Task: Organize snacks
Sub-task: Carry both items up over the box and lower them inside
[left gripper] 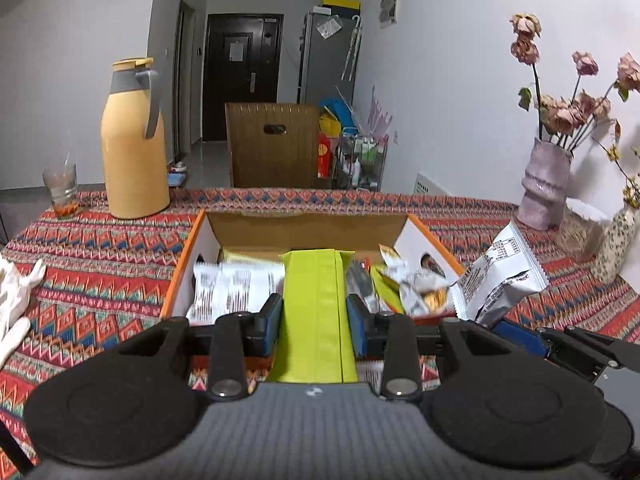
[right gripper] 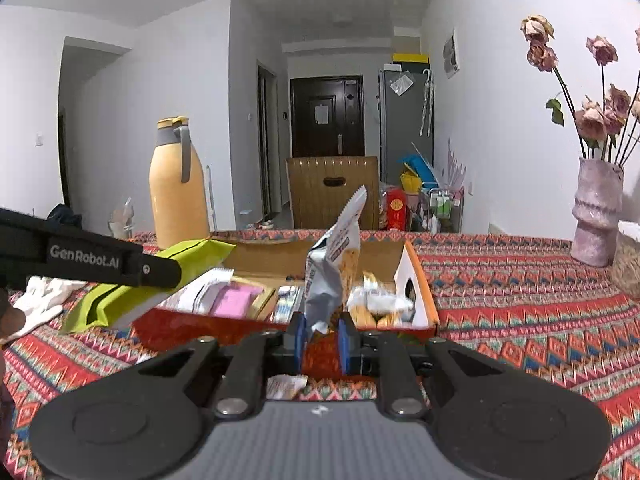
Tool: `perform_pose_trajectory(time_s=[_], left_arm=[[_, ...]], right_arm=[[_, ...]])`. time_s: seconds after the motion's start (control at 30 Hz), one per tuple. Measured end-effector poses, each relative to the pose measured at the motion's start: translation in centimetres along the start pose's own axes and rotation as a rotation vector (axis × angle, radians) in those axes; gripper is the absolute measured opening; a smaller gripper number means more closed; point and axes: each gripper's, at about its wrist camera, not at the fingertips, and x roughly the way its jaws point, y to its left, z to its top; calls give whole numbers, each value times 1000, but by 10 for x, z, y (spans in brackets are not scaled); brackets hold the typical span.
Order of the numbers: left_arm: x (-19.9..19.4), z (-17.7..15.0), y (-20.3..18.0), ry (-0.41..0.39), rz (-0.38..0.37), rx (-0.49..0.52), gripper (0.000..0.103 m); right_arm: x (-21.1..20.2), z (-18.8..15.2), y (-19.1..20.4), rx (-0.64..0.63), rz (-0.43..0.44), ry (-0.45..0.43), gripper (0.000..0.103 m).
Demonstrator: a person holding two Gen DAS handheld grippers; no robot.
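My left gripper [left gripper: 316,316] is shut on a lime-green snack packet [left gripper: 314,312], held lengthwise above the near edge of an open orange cardboard box [left gripper: 182,272]. The box holds several packets, white ones on the left and crinkled ones on the right. In the right wrist view my right gripper [right gripper: 323,340] is shut on the lower end of a silver snack bag [right gripper: 334,264], which stands upright above the box's near wall [right gripper: 224,330]. The same silver snack bag [left gripper: 500,276] shows at the right of the left wrist view. The lime-green packet [right gripper: 132,288] and left gripper arm [right gripper: 80,256] appear at the left.
The table carries a patterned red cloth [left gripper: 100,256]. A yellow thermos jug [left gripper: 134,140] and a glass [left gripper: 60,188] stand at the back left, a pink vase with dried roses [left gripper: 546,184] at the back right. A white glove [left gripper: 12,300] lies at the left. A small wrapper [right gripper: 286,386] lies under my right gripper.
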Motion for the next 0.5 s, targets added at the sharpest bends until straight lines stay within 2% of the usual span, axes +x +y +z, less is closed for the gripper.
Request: perform_pose_trajectory(time_s=[0.23,0.5], left_arm=[[23,25,2,-34,7,-18,35],[64,35,11,-4,29,-60,35]], right_arm=[[32,24,-1,-28,-4,-16,17],[78,43,-4,-43,-15,5,17]])
